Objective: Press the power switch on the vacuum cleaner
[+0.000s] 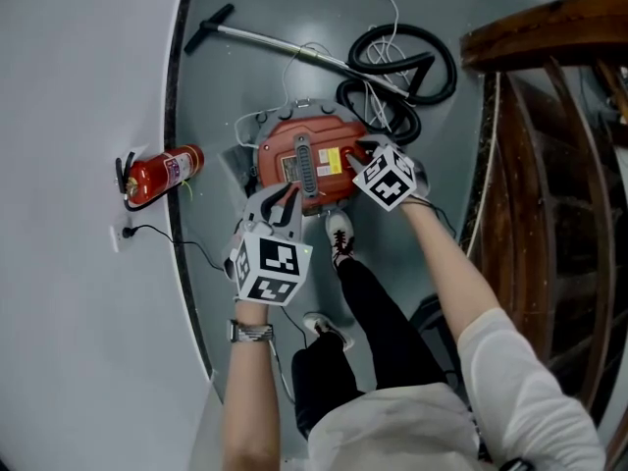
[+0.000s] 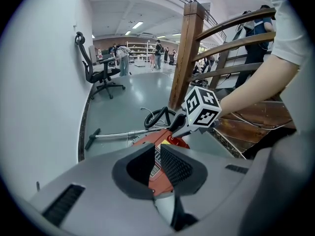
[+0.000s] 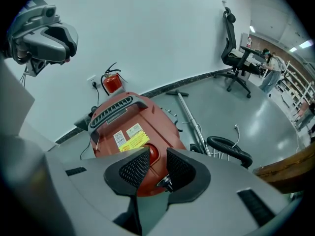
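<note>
Vacuum cleaner (image 3: 152, 114): rounded, glossy red plastic, slotted grey handle (image 3: 112, 109)

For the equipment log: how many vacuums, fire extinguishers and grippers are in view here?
Vacuum: 1
Extinguisher: 1
Grippers: 2, left gripper and right gripper
Total: 4

vacuum cleaner (image 1: 329, 135): red | fire extinguisher (image 1: 167, 173): red | hose (image 3: 229, 149): black
</note>
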A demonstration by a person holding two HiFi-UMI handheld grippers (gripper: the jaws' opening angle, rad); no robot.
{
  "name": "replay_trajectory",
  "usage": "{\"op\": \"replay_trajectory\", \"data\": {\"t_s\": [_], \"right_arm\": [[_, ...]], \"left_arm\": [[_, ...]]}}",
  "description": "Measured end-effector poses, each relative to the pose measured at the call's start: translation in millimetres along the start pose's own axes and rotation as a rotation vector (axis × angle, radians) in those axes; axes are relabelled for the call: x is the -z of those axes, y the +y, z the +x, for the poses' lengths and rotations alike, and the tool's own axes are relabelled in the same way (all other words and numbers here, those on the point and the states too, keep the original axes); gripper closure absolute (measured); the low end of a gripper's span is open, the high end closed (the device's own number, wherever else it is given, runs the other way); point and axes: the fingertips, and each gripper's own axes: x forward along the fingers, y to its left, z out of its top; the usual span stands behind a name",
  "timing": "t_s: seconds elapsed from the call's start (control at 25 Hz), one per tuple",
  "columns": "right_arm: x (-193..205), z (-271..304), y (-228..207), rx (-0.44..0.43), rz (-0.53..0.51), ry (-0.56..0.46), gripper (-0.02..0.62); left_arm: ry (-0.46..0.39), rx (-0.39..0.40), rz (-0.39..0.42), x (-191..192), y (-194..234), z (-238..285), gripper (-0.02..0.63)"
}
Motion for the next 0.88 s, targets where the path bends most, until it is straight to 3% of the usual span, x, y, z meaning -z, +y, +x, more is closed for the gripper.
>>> {"op": "replay_trajectory", "data": {"t_s": [0.88], "right_arm": [[-0.4,4.1,-2.2,-0.063,-0.05,0.015,0.459]], "left_arm": [[0.011,-0.015,0.005,2.3,0.3,6.4,0.571]]}}
